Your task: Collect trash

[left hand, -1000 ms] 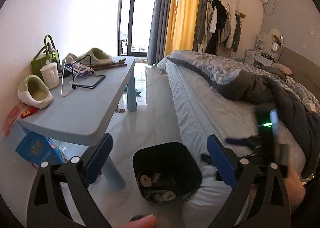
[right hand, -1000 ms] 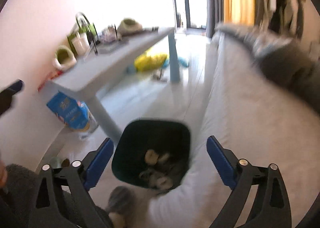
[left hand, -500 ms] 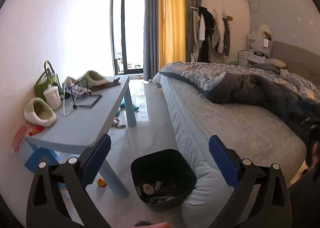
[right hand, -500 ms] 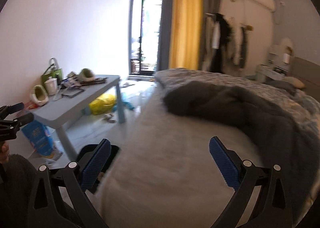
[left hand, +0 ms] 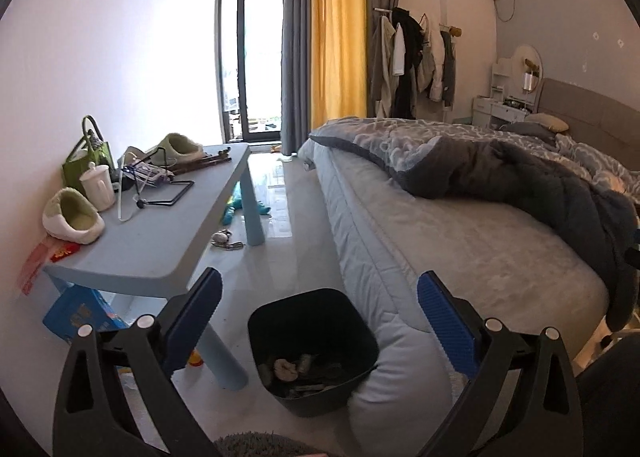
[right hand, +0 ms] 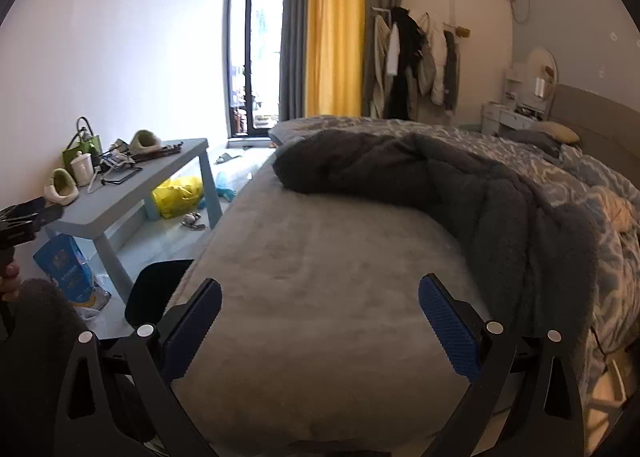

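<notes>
A black trash bin [left hand: 312, 345] stands on the floor between the blue table and the bed corner, with crumpled scraps [left hand: 286, 367] at its bottom. My left gripper [left hand: 318, 313] hangs above it, open and empty. My right gripper [right hand: 320, 317] is open and empty over the bare grey mattress [right hand: 320, 277]. In the right wrist view only the bin's rim [right hand: 154, 289] shows, beside the bed edge. Loose litter lies on the floor: a small tangle [left hand: 224, 239] and a yellow bag [right hand: 178, 197] under the table.
The low blue table [left hand: 160, 237] carries slippers, a white mug [left hand: 98, 187], a green bag and a wire stand. A blue box [left hand: 78, 315] sits beneath it. A dark blanket [right hand: 460, 185] is heaped across the bed. The floor aisle runs toward the balcony door.
Both grippers rose and pulled back from the bin. The right one swung right, from over the bin to over the mattress. The left view now sees more of the room.
</notes>
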Tool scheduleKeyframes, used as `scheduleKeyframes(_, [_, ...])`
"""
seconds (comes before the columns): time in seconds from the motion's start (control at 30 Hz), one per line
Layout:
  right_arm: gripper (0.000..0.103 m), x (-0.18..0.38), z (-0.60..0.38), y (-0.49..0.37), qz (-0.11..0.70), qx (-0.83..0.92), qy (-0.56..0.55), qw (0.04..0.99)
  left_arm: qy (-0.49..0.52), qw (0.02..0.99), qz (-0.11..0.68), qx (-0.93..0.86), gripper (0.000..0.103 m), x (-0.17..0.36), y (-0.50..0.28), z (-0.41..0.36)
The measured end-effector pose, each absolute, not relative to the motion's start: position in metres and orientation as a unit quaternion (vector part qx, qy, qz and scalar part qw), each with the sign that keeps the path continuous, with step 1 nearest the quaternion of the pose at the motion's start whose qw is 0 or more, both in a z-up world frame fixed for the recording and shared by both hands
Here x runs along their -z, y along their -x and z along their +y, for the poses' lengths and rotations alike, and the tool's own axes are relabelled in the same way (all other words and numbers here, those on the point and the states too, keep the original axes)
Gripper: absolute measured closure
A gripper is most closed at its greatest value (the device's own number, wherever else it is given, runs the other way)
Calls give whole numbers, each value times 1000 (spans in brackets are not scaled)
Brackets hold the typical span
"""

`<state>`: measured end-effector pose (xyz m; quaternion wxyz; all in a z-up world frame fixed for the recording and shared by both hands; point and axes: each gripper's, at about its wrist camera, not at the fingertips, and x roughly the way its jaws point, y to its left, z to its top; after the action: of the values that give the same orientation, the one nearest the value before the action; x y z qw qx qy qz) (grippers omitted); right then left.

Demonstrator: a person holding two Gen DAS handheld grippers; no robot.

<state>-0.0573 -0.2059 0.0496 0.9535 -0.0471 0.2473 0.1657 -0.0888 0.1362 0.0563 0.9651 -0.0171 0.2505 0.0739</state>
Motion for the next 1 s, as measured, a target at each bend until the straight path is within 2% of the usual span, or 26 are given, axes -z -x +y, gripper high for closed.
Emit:
scheduleKeyframes(0.47, [3,-48,-212,61,252,-179,17,951,18,963,262,-65,3,-50,86,125])
scheduleKeyframes(1.0, [3,-50,-206,57,260,-182,34,948,11,962,266,-59,3,-48,84,120])
